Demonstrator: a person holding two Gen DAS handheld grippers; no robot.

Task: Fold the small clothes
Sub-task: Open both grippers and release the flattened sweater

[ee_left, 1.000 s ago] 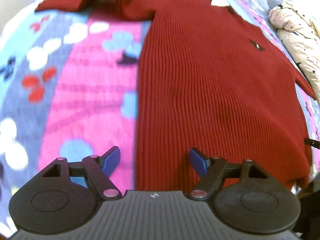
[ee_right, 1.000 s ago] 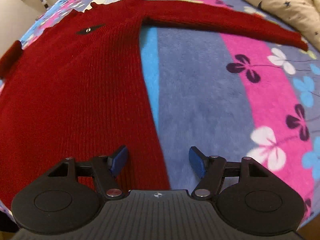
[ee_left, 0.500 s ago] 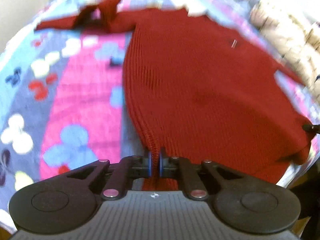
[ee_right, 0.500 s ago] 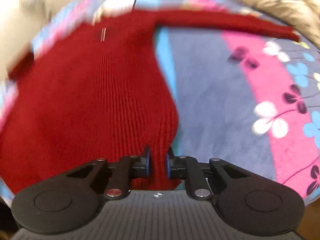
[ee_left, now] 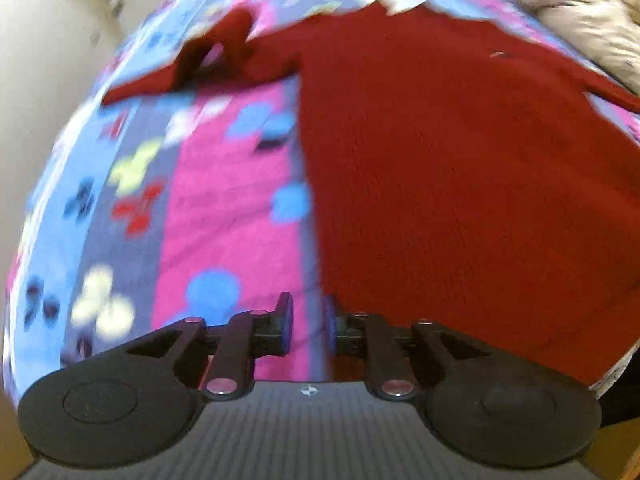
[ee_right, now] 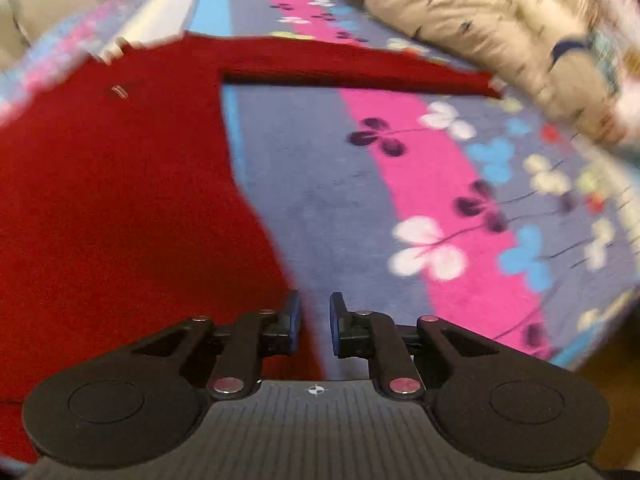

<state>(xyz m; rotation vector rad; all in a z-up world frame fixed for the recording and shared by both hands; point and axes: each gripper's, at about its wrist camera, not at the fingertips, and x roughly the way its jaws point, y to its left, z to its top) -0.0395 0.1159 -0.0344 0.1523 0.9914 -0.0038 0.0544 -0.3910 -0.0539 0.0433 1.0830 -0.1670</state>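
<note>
Left claw [ee_left: 307, 326] and right claw [ee_right: 315, 322] – jaws opening, gaps narrow; sweater edge seems between each pair, grip uncertain. Red sweater [ee_left: 460, 168] lies flat on the bed [ee_right: 320, 184], hem nearest, long axis running away toward far collar – sleeves spread sideways.

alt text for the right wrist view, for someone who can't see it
A red knit sweater lies flat on a striped floral blanket, one sleeve stretched out toward a cream quilt. In the foreground the right gripper has its jaws slightly apart and opening, the sweater's edge in the gap between them.
</note>
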